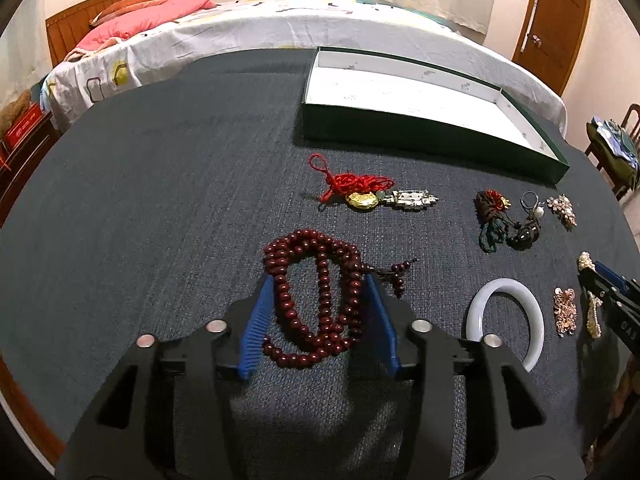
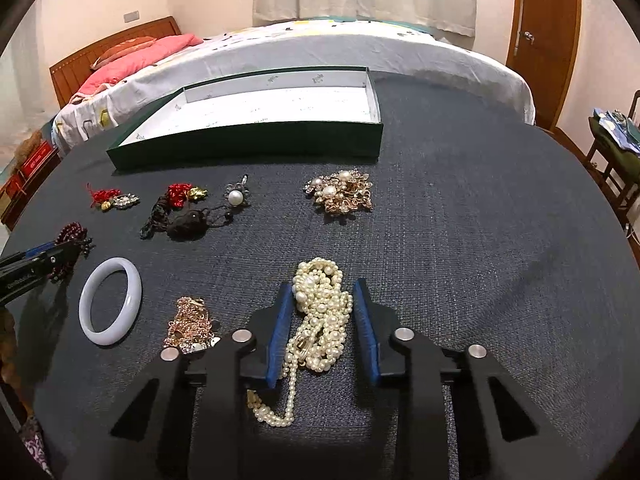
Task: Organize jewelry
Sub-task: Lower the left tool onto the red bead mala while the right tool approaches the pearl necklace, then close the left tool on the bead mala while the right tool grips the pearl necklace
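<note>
Though ringed by jewelry, box (image 2: 256,144) white-lined, bare

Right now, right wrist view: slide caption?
Right tongs straddle a pearl necklace on dark cloth; open green box behind.

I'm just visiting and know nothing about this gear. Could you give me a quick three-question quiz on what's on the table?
1. True or false: the green box already holds jewelry.
2. What lies between the fingers of the right tool? A) white bangle B) pearl necklace C) red cord charm
3. Which piece lies between the fingers of the left tool?
Key: 1 false, it is empty; 2 B; 3 the dark red bead strand.
</note>
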